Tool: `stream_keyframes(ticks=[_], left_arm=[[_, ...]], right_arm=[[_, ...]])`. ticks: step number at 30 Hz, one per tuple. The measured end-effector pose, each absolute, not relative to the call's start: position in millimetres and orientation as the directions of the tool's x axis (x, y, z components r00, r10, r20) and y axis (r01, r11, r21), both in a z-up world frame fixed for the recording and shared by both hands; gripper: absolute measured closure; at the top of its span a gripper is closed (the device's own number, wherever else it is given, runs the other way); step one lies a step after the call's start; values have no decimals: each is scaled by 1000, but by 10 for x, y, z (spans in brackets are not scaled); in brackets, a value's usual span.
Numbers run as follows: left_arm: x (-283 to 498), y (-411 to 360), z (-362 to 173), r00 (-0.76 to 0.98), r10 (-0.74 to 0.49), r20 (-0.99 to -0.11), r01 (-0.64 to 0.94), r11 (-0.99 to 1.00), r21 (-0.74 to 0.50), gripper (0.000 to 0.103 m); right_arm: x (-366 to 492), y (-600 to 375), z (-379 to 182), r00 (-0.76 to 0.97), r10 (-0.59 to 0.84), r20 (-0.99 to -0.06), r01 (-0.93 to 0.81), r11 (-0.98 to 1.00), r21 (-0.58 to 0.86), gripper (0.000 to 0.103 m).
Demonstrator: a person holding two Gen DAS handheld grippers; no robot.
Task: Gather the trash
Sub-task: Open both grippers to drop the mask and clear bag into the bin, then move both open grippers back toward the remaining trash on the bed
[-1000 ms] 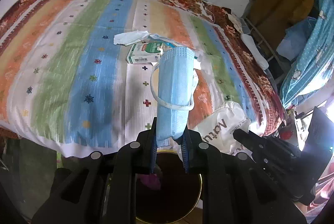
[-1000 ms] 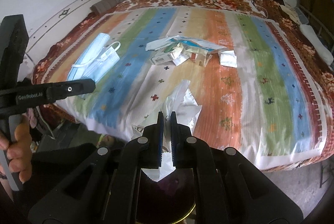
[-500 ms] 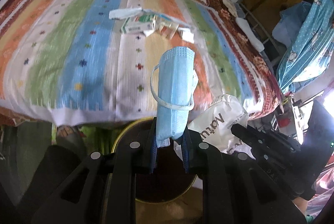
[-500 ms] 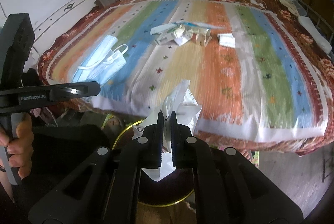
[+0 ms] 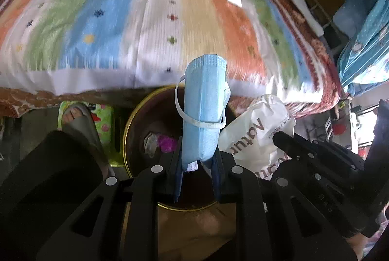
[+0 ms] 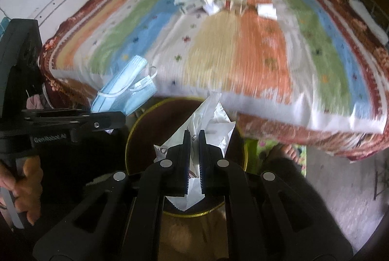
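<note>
Both grippers have come down and now hang over the round bin, which showed only a little before. The left gripper is nearly closed and squeezes the bottom end of a blue face mask. The mask stands up long and narrow, pointing away toward the bed, with a white ear loop hanging round it. It looks soft and bumpy at the top. The right gripper is pressed almost fully together on a white crumpled bag that sticks up over the bin too. Down in the bin lie a grey scrap and something pink. A foot in a sandal stands just beside the bin, on a green mat. A hand holds the left gripper's handle. Past the bin is the bed with its striped cover. Far off on the cover sits a small pile of boxes and wrappers, well apart from both grippers.
</note>
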State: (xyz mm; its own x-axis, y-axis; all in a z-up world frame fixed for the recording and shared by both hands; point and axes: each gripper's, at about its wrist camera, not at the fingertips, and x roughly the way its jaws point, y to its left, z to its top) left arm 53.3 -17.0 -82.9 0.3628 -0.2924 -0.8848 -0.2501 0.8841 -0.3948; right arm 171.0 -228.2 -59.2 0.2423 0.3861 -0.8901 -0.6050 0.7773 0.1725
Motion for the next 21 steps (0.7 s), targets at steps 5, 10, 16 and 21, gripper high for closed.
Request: stream_keyframes(ticks=[5, 10, 16, 21], left_arm=[[590, -141, -990, 324, -333, -886, -302, 851, -430, 80], [579, -72, -1000, 347, -299, -889, -335, 846, -415, 47], [591, -28, -911, 374, -301, -877, -344, 834, -432, 41], [594, 19, -811, 402, -238, -885, -335, 860, -383, 38]], right_arm=[[1765, -2265, -737, 214, 353, -911, -560, 809, 182, 94], [1878, -2298, -897, 100, 391, -915, -497, 817, 294, 72], [1887, -2318, -874, 112, 403, -908, -489, 818, 303, 57], [1961, -2333, -754, 170, 407, -898, -488, 826, 282, 49]])
